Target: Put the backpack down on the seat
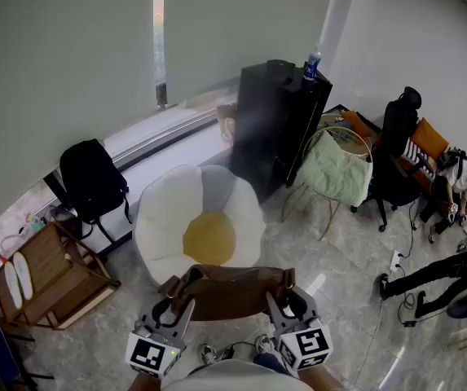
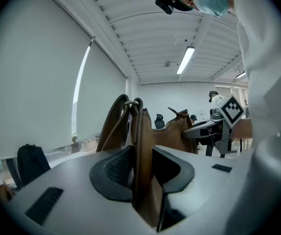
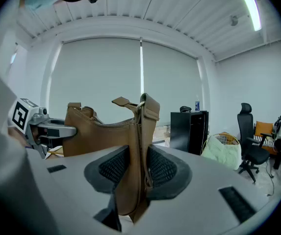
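Furthest left of the seat (image 1: 161,233), a wooden rack (image 1: 50,277) is seen on the floor. A black backpack (image 1: 92,182) is propped on the window ledge, behind the seat and to its left. The seat itself is white and petal-shaped, with a yellow centre, and is set on the tiled floor under the window.

Just in front of the seat, on the person's side of it, the brown bag (image 1: 226,287) is held up off the floor and is not touching the seat. It is carried by its two ends. The left gripper (image 2: 142,169) is clenched on the bag's left end, where the brown leather is pinched flat between the ribbed pads of the jaws below a metal ring. The right gripper (image 3: 139,168) is clenched on the right end in the same way, with the strap tab standing up above its jaws. The zipped top edge of the bag is stretched between the two grippers.

Behind the seat and to its right, a black cabinet (image 1: 278,129) is placed, with a bottle (image 1: 312,65) on top. Further right of the seat, a green cloth (image 1: 335,173) is draped over a wire frame, then a black office chair (image 1: 396,149) is seen, and a seated person (image 1: 461,184) at the far right.
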{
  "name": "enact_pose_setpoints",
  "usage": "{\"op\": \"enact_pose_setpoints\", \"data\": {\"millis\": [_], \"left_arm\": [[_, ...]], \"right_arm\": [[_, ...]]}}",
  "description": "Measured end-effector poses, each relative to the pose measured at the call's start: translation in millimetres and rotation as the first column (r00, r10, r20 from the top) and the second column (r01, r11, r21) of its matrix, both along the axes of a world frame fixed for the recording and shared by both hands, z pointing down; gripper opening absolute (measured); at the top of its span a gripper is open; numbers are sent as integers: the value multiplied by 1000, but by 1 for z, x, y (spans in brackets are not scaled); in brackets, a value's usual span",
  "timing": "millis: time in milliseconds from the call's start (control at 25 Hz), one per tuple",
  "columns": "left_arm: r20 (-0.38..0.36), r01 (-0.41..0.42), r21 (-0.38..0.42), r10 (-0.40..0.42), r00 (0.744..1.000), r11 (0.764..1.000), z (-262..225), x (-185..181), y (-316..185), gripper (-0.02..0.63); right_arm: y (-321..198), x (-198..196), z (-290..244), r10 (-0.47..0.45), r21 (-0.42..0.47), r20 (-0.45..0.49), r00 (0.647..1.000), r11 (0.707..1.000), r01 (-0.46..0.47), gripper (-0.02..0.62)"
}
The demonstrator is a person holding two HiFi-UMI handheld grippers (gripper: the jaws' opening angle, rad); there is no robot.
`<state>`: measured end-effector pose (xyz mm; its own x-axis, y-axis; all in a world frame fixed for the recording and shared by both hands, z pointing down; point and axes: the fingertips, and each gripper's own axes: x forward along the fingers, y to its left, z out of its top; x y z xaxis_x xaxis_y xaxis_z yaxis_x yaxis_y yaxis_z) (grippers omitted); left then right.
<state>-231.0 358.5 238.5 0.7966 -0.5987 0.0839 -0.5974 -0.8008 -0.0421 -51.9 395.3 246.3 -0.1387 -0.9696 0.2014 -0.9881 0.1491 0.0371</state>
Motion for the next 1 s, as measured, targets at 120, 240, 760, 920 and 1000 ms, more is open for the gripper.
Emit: {"op": "enact_pose_setpoints", "data": {"millis": [120,240,760,920,1000], "left_arm": [[28,-5,-8,5,1000,1000,4,-11,10,120],[8,-6,-4,6,1000,1000,-6,-11,12,120],[-41,109,-45,-111,993,993,-3,44,0,120],[-37,136,-67,-138,990,988,0,74,-4,120],[-29,142,-70,-144,989,987,-1,86,-1,120]], "right_arm": [[12,-8,-3,5,-8,8,1000,1000,-5,146],[13,-8,-11,-2,4,10,1000,1000,2,149],[-9,49,-22,-92,15,10,996,996,92,152],[-12,79,-22,-102,18,20,995,995,101,152],[-11,92,-22,-108,15,31,994,994,107,152]]}}
